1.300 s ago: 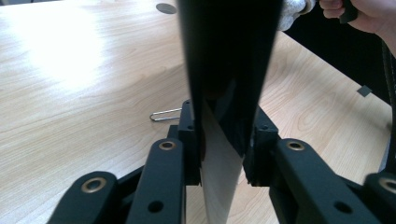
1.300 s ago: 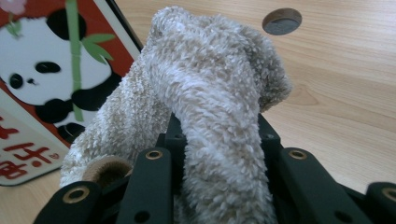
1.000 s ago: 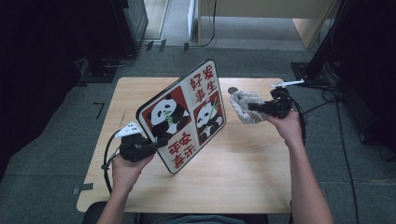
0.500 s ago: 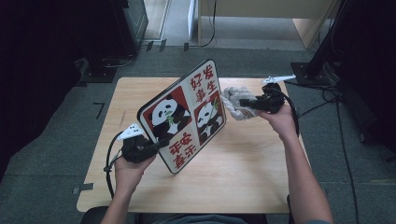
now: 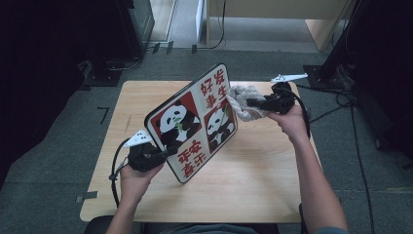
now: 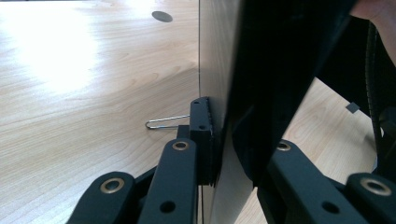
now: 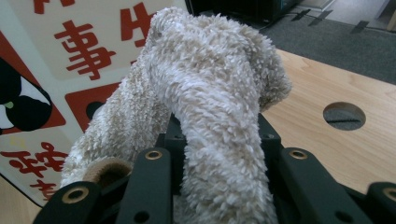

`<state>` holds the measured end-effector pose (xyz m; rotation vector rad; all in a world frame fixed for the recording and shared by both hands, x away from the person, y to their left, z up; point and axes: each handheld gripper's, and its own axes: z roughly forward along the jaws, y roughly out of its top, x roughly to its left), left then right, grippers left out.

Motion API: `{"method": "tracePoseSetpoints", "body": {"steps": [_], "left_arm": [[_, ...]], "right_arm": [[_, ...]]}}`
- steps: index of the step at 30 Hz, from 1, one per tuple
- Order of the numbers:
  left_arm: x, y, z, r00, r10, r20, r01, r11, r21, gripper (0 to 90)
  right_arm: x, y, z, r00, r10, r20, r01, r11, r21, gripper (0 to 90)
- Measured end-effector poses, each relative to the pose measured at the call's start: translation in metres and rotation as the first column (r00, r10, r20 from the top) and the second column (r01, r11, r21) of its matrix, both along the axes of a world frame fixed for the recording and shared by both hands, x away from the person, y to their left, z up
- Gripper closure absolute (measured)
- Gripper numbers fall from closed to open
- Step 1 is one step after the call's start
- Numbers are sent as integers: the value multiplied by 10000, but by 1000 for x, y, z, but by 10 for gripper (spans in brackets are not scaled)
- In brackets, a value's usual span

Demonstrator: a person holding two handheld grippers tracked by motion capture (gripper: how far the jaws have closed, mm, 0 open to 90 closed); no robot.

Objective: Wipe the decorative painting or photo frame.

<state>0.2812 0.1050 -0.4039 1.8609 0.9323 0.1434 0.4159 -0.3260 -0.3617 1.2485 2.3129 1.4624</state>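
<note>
So, a flat rectangular board printed with two pandas and red Chinese characters (image 5: 195, 124) is propped up on edge over the light wooden table (image 5: 253, 190), tilted back, with its lower corner just about resting on the wood near the middle. The left gripper (image 5: 163, 152) is clamped on the board's lower edge at roughly 7 o'clock from the board's centre; in the left gripper view the black jaws are pressed tight on the thin panel (image 6: 219, 93), one pad on each face. The right gripper (image 5: 251, 103) is pinched shut on a fluffy beige-and-white cloth (image 5: 242, 101), which is bunched up and pressed against the board's upper right edge, around 2 o'clock. In the right gripper view the cloth (image 7: 210, 93) is draped over and between the jaws, with the printed face (image 7: 74, 56) right behind it.

The step in hand looks like wiping the printed face. To get it done well, the board should be kept rigid by the left clamp, since a grip on one corner lets the panel pivot when it's pushed. Pressure from the cloth is best kept light and swept across the face towards 7 o'clock, so the push goes into the clamped corner rather than twisting away from it. The fluffy bulk, not the jaw tips, should be what meets the print, otherwise scratches are likely.
</note>
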Motion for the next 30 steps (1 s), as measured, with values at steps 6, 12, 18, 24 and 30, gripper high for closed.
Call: {"method": "tracePoseSetpoints", "body": {"steps": [6, 12, 18, 24, 30], "left_arm": [[2, 1, 0, 10000, -67, -43, 67, 10000, -8, 806], [4, 2, 0, 9999, -142, -75, 142, 9999, -12, 806], [5, 3, 0, 9996, -241, -170, 241, 9997, -29, 805], [5, 3, 0, 9995, -258, -170, 257, 9997, -38, 806], [6, 4, 0, 9993, -305, -197, 304, 9995, -61, 804]], "right_arm": [[4, 8, 18, 9998, 196, -65, -199, 9990, -401, 678], [6, 22, 36, 9989, 451, 86, -445, 9970, -639, 678], [7, 35, 61, 9967, 704, 414, -671, 9949, -758, 677], [6, 46, 92, 9899, 894, 1097, -839, 9950, -544, 675], [17, 54, 85, 9917, 828, 979, -751, 9940, -793, 670]]}}
